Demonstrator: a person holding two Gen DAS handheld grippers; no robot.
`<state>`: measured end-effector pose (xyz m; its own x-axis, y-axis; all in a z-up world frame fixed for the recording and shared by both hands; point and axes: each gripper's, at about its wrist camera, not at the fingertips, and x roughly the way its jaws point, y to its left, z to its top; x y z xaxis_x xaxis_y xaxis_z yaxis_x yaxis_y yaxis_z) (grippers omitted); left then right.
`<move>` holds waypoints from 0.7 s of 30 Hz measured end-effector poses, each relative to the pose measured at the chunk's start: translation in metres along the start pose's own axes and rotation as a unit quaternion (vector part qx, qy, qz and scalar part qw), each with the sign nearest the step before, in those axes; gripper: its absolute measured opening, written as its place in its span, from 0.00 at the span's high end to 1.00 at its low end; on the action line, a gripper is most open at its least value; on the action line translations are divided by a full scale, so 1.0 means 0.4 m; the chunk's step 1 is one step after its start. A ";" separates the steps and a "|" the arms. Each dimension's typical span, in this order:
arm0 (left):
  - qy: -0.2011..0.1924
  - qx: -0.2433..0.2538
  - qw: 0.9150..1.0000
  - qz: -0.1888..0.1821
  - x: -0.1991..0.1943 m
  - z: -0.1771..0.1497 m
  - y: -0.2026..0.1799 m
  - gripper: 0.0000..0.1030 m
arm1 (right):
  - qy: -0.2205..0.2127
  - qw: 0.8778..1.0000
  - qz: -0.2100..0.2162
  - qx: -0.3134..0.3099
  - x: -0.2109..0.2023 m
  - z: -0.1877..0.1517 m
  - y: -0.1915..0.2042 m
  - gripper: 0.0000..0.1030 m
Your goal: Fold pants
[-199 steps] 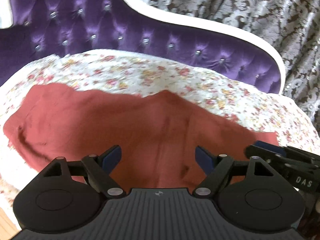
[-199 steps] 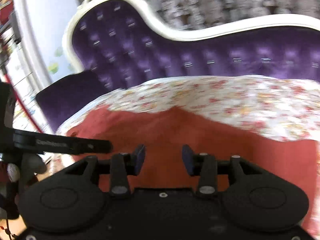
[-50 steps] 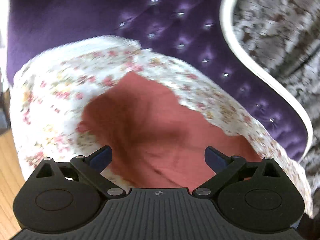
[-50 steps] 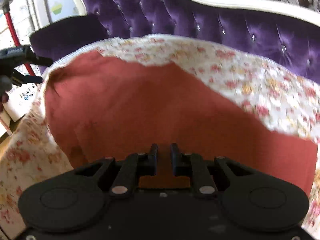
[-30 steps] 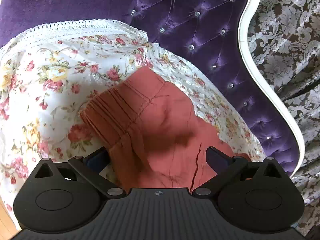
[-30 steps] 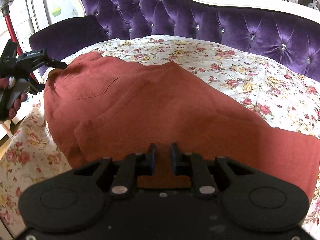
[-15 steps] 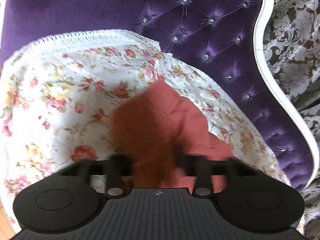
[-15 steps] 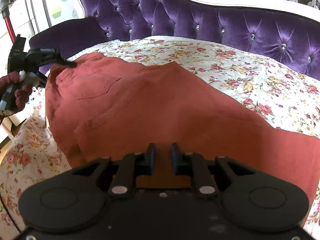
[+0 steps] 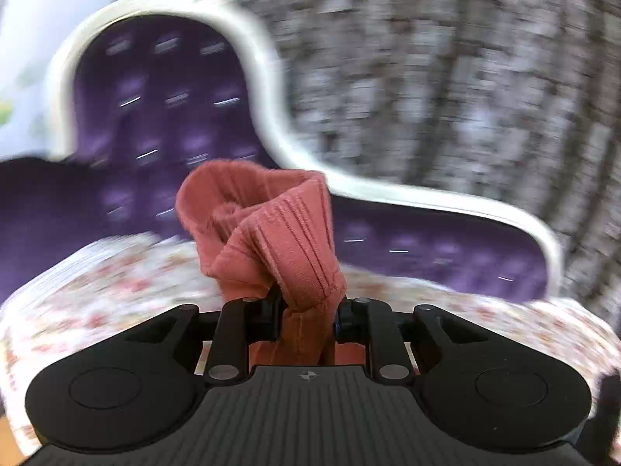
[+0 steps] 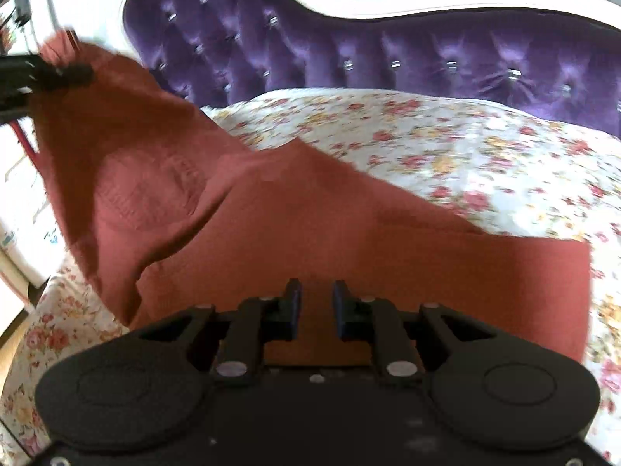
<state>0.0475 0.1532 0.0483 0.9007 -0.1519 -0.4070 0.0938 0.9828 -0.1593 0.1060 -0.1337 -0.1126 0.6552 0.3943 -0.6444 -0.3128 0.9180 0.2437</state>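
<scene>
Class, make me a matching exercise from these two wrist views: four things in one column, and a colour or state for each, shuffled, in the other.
Things:
1. pants
2. sofa back
3. cover
4. left tool

States:
A. floral
B. purple, tufted
C. rust red, one end lifted
D. gripping bunched waistband

Pairs: 1-C, 2-B, 3-A, 4-D

A home, seemingly a sitting room or bedroom: a purple button-tufted velvet sofa [image 10: 427, 58] with a curved white frame [image 9: 271, 124], its seat covered by a floral cloth [image 10: 446, 147], stands before grey damask-patterned curtains [image 9: 446, 77].
</scene>
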 end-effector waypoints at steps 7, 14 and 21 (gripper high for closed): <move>0.110 0.099 0.974 -0.170 0.106 -0.160 -0.293 0.50 | -0.007 0.997 -0.036 0.067 -0.073 -0.038 -0.111 0.81; 0.168 0.094 0.950 -0.244 0.118 -0.228 -0.330 0.39 | -0.002 0.994 -0.055 0.096 -0.122 -0.078 -0.174 0.83; 0.146 0.022 0.976 -0.162 0.148 -0.167 -0.168 0.32 | -0.011 0.990 -0.055 0.127 -0.156 -0.083 -0.201 0.79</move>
<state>0.0661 0.0711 -0.0251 0.6624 -0.4728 -0.5811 0.3775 0.8807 -0.2863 0.0676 -0.2337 -0.1159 0.6918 0.2895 -0.6615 -0.0572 0.9352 0.3494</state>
